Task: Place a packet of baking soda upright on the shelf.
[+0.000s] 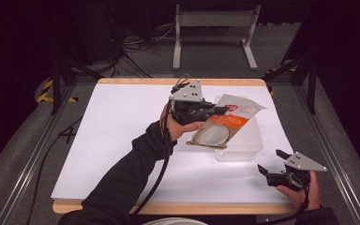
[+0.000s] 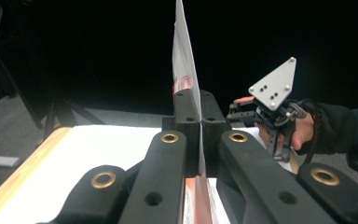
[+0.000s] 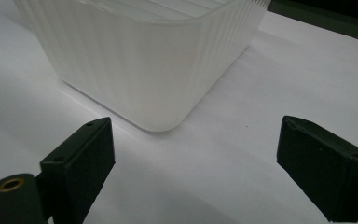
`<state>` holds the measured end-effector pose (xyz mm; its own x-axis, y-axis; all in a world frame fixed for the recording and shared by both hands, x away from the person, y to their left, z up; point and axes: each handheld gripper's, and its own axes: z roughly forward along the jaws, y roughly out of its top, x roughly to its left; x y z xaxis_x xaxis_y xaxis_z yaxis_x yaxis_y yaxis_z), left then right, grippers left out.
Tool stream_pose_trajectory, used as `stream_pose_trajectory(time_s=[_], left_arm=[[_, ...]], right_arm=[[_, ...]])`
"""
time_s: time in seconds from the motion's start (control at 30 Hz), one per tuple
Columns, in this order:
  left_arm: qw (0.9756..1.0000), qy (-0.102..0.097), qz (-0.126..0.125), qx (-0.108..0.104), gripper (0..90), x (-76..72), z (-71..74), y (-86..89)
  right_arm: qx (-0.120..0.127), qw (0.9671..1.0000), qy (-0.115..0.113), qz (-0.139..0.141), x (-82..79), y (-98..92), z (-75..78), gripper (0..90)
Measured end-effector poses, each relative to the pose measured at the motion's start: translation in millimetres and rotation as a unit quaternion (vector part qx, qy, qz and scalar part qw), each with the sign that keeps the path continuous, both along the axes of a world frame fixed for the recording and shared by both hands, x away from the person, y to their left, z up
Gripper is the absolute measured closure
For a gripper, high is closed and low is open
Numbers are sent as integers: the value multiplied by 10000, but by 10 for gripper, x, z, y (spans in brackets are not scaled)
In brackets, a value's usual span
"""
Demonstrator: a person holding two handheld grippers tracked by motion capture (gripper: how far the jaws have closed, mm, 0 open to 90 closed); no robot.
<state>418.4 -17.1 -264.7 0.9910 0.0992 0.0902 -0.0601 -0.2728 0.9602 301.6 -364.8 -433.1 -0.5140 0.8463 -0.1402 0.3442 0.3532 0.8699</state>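
A flat white and orange packet (image 1: 225, 123) with a round clear window hangs tilted over a translucent ribbed plastic tub (image 1: 243, 146) at the table's right of middle. My left gripper (image 1: 222, 110) is shut on the packet's upper edge. In the left gripper view the jaws (image 2: 199, 106) meet on the packet (image 2: 182, 60), which is seen edge-on and rises between them. My right gripper (image 1: 270, 161) rests low near the front right corner, open, with nothing between its jaws. In the right gripper view it (image 3: 196, 154) points at a rounded corner of the tub (image 3: 140, 60) a short way ahead.
A white sheet (image 1: 122, 140) covers the wooden table (image 1: 122, 207). Dark floor, cables and a metal stand's legs (image 1: 215, 37) lie beyond the far edge. Rails run along both sides. The right gripper's grey plate (image 2: 274, 84) appears in the left gripper view.
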Motion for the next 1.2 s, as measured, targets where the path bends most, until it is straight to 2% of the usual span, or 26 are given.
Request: stream_pose_trajectory(time_s=[0.17,0.47,0.53,0.9,1.2], left_arm=[[10000,67,-47,-17,900,54,-38,-206],[9993,221,-172,-259,900,102,-100,-490],[9994,184,-156,-242,900,96,-118,-572],[9984,421,-220,-297,900,80,-300,-938],[9957,654,-217,-613,900,80,-474,-915]], right_arm=[[-14,10000,7,-24,2,-1,-6,119],[-2,10000,25,2,7,-11,-16,119],[-18,10000,34,6,9,-9,-20,119],[-30,10000,45,10,9,-12,-25,119],[-57,10000,55,34,6,-5,-27,119]])
